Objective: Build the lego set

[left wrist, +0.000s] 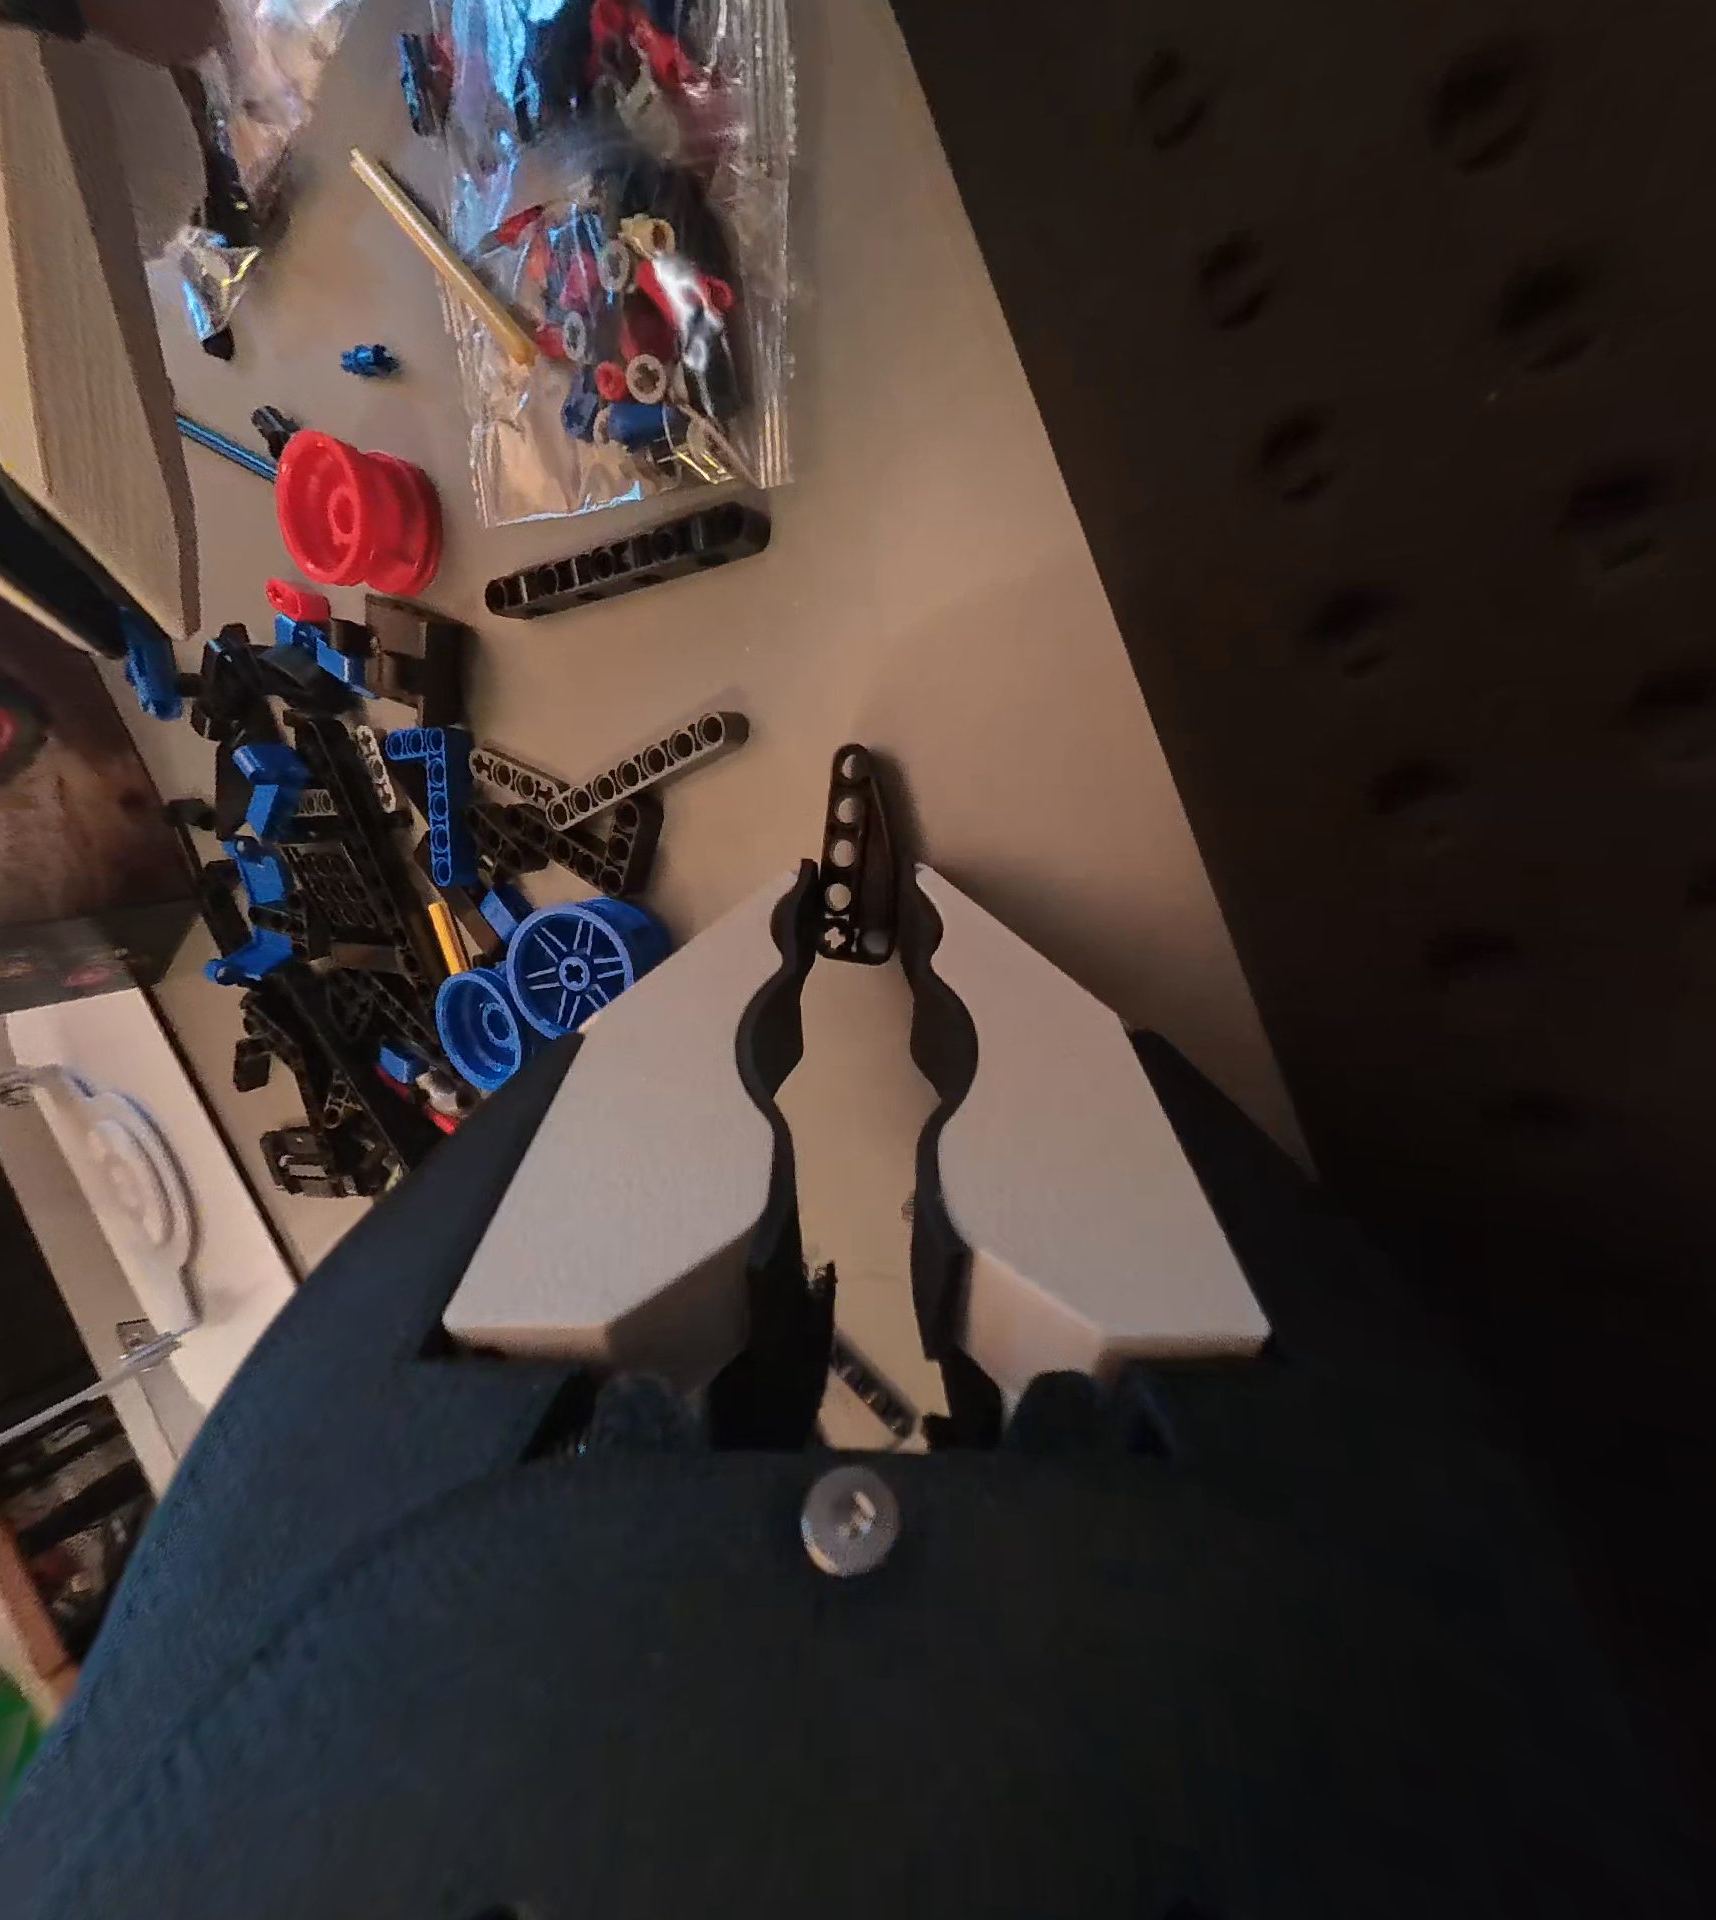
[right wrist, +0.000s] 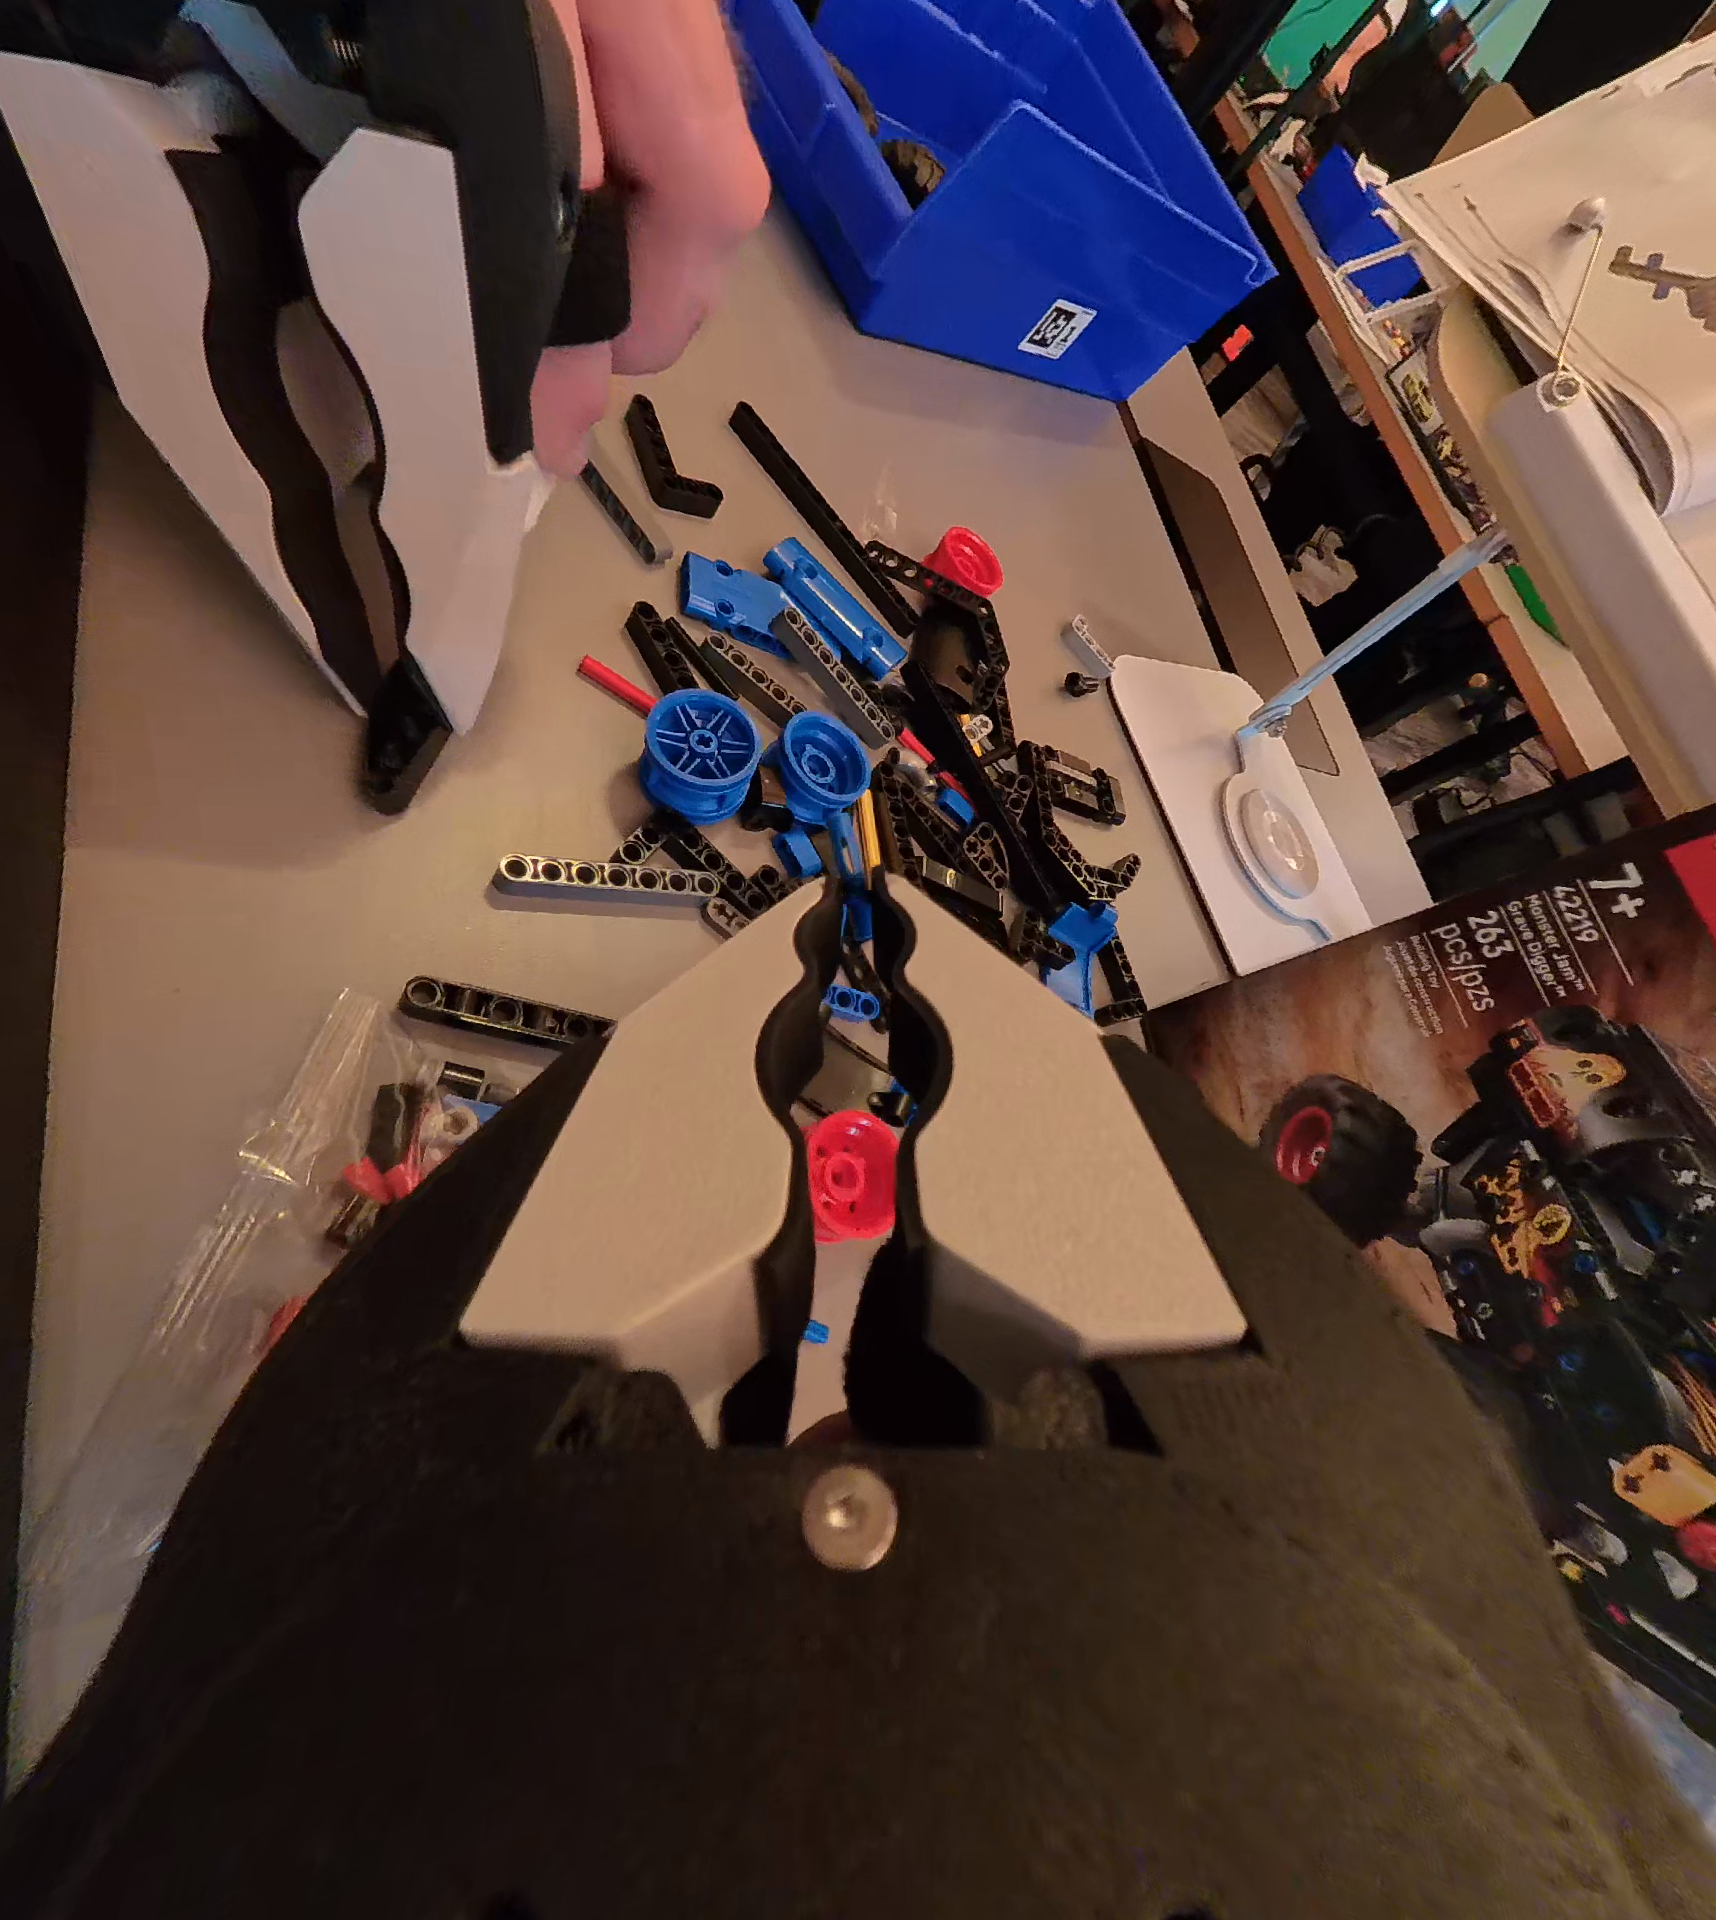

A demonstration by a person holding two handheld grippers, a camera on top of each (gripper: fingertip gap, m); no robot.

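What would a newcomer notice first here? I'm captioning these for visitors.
The left tool pinches a black holed piece against the table. Beside it lies a heap with two blue wheels, and a red wheel shows between the right tool's fingers.

the left gripper (left wrist: 859, 904) pinches a small black tapered piece (left wrist: 856, 857) with a row of holes at its fingertips, the narrow end pointing away over the pale table (left wrist: 989, 675). off to the left lies a heap of black and blue parts (left wrist: 355, 883), two blue wheel hubs (left wrist: 542, 987) beside it, a red hub (left wrist: 355, 514) farther off, and a clear bag of pieces (left wrist: 625, 270) beyond.
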